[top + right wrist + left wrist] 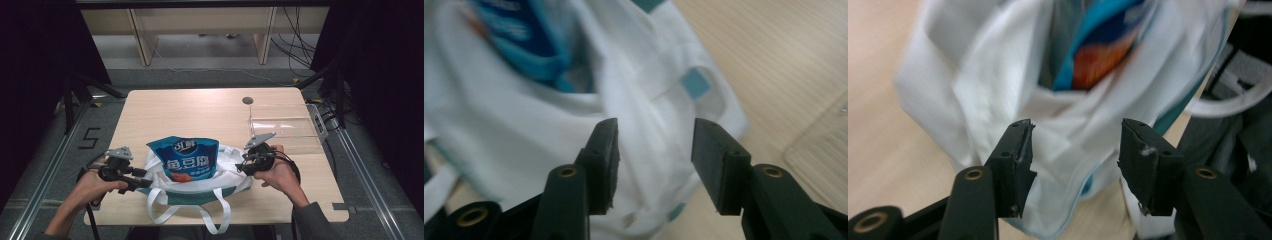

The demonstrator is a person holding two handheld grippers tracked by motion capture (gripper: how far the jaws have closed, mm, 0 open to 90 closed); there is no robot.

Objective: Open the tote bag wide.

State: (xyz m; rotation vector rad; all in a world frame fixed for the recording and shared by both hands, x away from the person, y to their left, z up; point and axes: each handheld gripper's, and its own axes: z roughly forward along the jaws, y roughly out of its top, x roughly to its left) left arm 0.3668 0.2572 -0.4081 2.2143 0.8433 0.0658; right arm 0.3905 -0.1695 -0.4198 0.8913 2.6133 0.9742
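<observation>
A white cloth tote bag (227, 172) with teal trim and white handles lies near the table's front edge. A blue snack packet (186, 157) stands in its mouth. My left gripper (142, 179) is at the bag's left side, jaws apart, with nothing pinched; in the left gripper view its jaws (1075, 155) frame the bag's white cloth (998, 85) and the packet (1098, 55). My right gripper (242, 166) sits at the bag's right side, also open. The right gripper view has its jaws (655, 155) spread over the bag's cloth (524, 125).
A clear plastic box (286, 125) stands on the table's right side, behind my right gripper; its corner (824, 150) appears in the right gripper view. A small round hole (247, 100) lies near the table's far edge. The bag's handles (215, 212) hang over the front edge.
</observation>
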